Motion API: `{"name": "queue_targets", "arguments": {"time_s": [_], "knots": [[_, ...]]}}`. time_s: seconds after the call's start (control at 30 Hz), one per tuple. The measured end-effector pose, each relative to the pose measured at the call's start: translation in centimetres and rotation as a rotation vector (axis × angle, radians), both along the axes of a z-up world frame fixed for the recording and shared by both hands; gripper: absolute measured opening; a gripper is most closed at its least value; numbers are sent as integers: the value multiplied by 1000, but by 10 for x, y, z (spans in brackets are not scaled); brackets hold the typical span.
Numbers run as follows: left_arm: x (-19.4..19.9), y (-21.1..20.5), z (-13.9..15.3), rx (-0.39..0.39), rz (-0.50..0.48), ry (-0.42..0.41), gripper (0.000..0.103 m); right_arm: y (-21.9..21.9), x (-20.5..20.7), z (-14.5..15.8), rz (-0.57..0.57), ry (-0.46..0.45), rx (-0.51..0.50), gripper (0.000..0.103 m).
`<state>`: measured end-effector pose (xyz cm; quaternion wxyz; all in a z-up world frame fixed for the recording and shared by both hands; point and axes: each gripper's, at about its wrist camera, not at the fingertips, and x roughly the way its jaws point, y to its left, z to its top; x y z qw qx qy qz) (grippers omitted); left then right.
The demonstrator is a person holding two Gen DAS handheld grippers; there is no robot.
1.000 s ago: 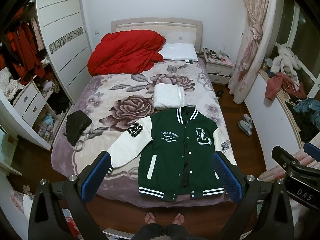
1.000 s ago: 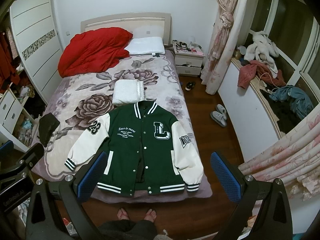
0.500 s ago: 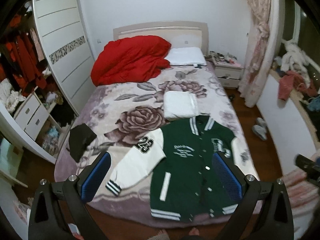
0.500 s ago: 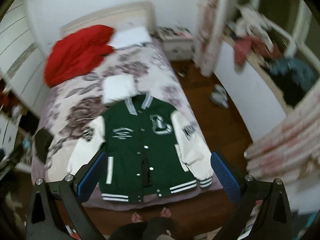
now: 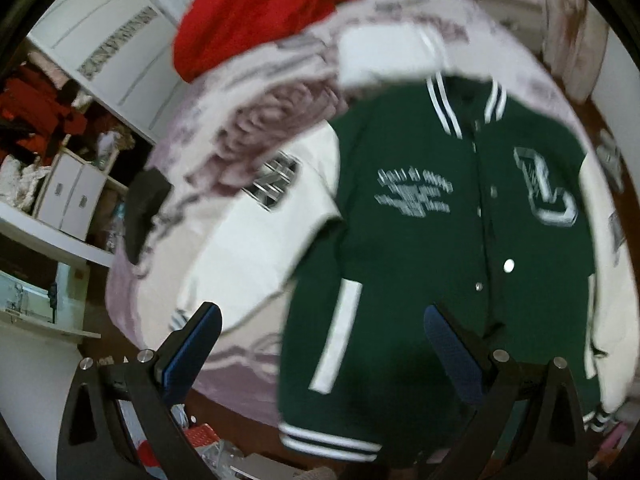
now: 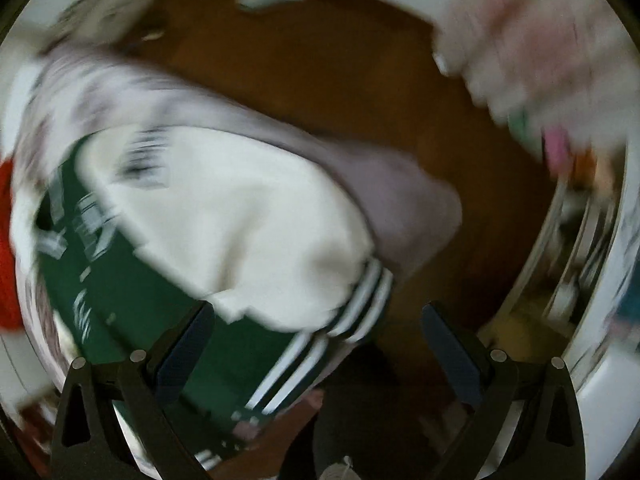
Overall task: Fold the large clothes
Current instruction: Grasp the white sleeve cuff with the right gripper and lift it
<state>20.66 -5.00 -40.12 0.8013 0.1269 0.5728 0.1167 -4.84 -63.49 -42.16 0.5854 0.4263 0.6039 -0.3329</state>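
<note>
Found left gripper [image 5: 320,344] and right gripper [image 6: 316,344] wide open, empty, above green jacket [image 5: 420,240] hem and cuff [image 6: 360,300].

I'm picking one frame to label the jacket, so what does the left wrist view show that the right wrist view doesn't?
Only the left wrist view shows the jacket's collar, chest lettering, L patch and the red duvet's shape. Only the right wrist view shows the wooden floor beside the bed and a striped sleeve cuff close up. Both show the green jacket on the bed, blurred, past open gripper fingers.
</note>
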Motion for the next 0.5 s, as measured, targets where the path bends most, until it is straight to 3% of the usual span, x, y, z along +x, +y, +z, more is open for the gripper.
{"name": "queue_targets", "arguments": {"time_s": [0.1,0.17,0.3,0.43,0.47,0.5], "knots": [[6,-12,-46,27,-15,51,103,-20,-46,-74,-152,-41,112,103],[10,-20,-73,39,-22,94,103,-21,-67,-103,-225,-104,175,103],[16,-37,-111,29,-42,143,103,-16,-81,-147,-282,-249,236,103],[20,-43,-130,19,-58,156,103,2,-61,-170,-274,-277,305,103],[23,-43,-133,18,-59,156,103,10,-52,-170,-248,-258,288,98],[24,-42,-135,14,-59,157,103,16,-44,-165,-230,-250,261,75]]}}
